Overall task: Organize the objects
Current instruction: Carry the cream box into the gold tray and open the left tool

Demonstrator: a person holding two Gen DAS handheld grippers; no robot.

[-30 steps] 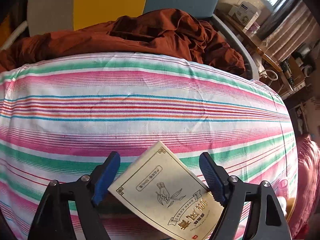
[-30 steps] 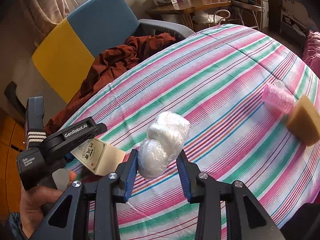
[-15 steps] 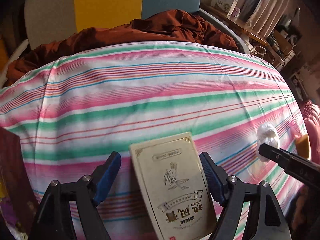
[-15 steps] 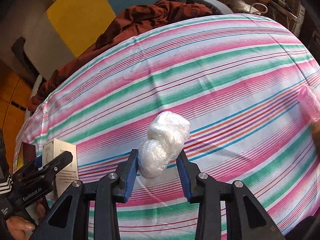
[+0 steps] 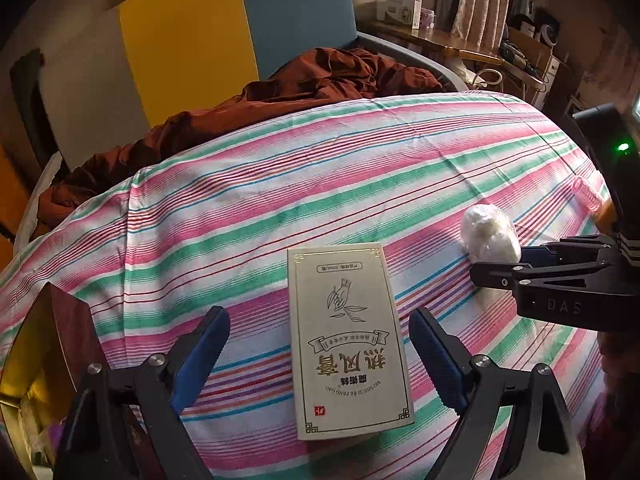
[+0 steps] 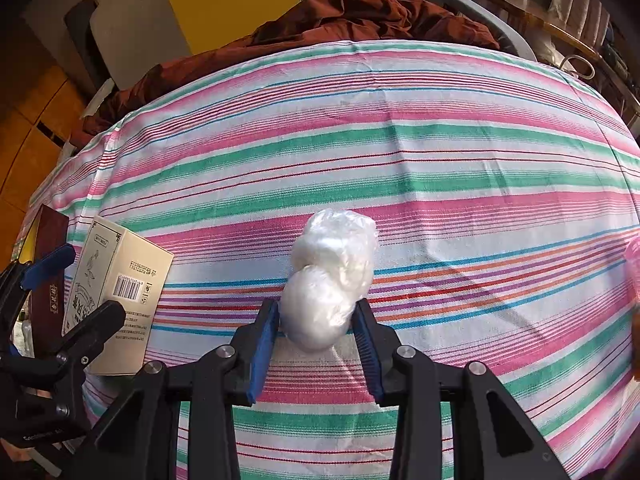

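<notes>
A cream box with gold print (image 5: 348, 336) stands between the wide-apart blue pads of my left gripper (image 5: 320, 352); the pads do not touch its sides, and what bears it is hidden. It also shows at the left of the right wrist view (image 6: 120, 292). My right gripper (image 6: 318, 320) is shut on a white plastic-wrapped bundle (image 6: 332, 276) just above the striped cloth (image 6: 440, 160). The bundle (image 5: 490, 234) and right gripper (image 5: 560, 272) also show at the right of the left wrist view.
A dark red box with a gold inside (image 5: 44, 344) stands open at the left edge. A brown garment (image 5: 320, 80) lies on the yellow and blue chair (image 5: 224, 32) behind. A pink roller (image 5: 586, 194) lies far right. A cluttered desk (image 5: 460, 40) stands at the back right.
The cream box has turned upright between the left pads. Both grippers have swung left, toward the dark red box. The right gripper, still holding the bundle, has come closer to the left one.
</notes>
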